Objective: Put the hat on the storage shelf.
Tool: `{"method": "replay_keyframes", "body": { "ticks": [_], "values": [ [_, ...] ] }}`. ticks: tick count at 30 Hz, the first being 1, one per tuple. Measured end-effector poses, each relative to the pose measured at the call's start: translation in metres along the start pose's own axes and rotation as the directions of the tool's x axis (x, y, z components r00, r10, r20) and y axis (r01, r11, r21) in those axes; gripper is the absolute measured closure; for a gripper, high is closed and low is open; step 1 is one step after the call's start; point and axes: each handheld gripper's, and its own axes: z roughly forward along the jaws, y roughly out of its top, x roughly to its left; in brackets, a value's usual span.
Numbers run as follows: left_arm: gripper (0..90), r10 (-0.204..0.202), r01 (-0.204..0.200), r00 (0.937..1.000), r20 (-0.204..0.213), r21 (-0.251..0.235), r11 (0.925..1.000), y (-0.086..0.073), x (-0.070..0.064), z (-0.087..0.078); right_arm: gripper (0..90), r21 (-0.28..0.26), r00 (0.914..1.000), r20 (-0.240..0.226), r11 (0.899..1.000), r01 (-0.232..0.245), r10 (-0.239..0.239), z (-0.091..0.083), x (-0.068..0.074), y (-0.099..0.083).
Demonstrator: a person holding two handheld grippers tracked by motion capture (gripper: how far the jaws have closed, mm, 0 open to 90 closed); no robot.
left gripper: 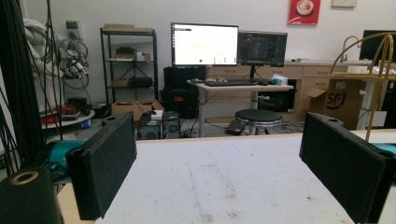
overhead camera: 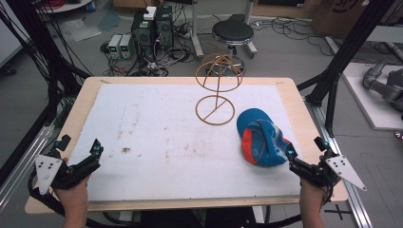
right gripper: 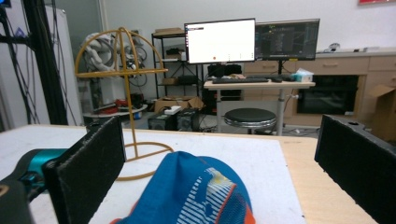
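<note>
Tongs first: the right tongs (overhead camera: 291, 156) sit wide open with nothing in them, jaws spread either side of the soft blue fabric cap with the orange brim lining (overhead camera: 262, 142), tips right at its near edge though I can't tell if they touch; the left tongs (overhead camera: 95, 154) are just as wide open and empty, parked over the near left corner of the white-topped wooden bench (overhead camera: 157, 137), well apart from everything.

Cap lies crumpled on the right side of the bench, just beside the base ring of the gold wire hat stand with the dome top (overhead camera: 217, 88); I'd guess it's light and floppy, so it'll fold and sag if pinched by the crown; the brim looks like the stiffest bit and the best place to grab, not slippery, not fragile.

Views: the right gripper view shows the cap (right gripper: 196, 196) close up between the jaws, white stripe print and all, with the stand (right gripper: 122, 70) behind; the high view gives the layout, cap to stand; the left gripper view catches just an edge of the stand (left gripper: 378, 70) at far right.
</note>
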Motion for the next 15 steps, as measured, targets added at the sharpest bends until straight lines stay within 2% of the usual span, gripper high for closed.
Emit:
{"method": "replay_keyframes", "body": {
  "ticks": [4, 9, 15],
  "values": [
    [11.3, 0.002, -0.002, 1.0, 0.003, -0.005, 1.0, 0.0, 0.0, 0.0, 1.5, -0.009, 0.9999, -0.012, 1.0, -0.011, 0.01, 0.0, 0.0, 0.003],
    [11.3, 0.002, -0.002, 1.0, 0.001, -0.004, 1.0, 0.0, 0.0, 0.0, 1.5, -0.017, 0.9999, -0.014, 1.0, 0.001, -0.002, 0.0, 0.004, 0.006],
    [11.3, 0.006, -0.006, 1.0, 0.003, -0.002, 1.0, 0.0, -0.001, 0.001, 1.6, 0.0, 0.999, -0.046, 1.0, 0.003, -0.003, 0.004, 0.011, 0.008]
  ]
}}
